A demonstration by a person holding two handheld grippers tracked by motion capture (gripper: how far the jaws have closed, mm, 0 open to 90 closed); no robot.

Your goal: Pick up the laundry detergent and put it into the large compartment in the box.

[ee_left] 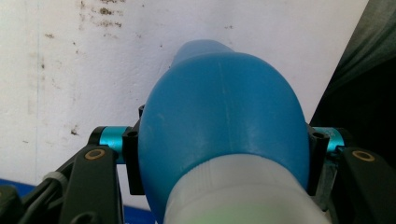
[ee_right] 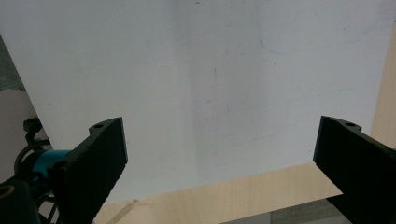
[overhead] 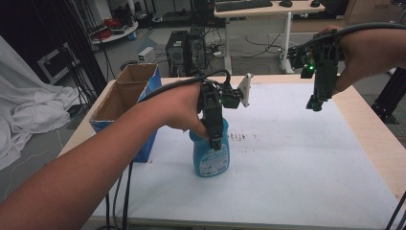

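A blue plastic bottle (overhead: 211, 160) with a label stands upright on the white sheet (overhead: 297, 153), left of the table's middle. My left gripper (overhead: 214, 139) comes down over its top and is shut on it. In the left gripper view the bottle's blue body (ee_left: 219, 116) sits between both jaws, its white neck (ee_left: 243, 196) nearest the camera. My right gripper (overhead: 316, 101) hangs in the air above the table's far right, apart from the bottle. In its own view the right gripper (ee_right: 219, 149) is open, holding nothing, with the white sheet (ee_right: 210, 84) below.
An open cardboard box (overhead: 125, 96) with blue sides stands at the table's left edge, close to my left forearm. Brown specks (overhead: 242, 137) mark the sheet just right of the bottle. Bare wooden table (overhead: 378, 139) runs along the right side.
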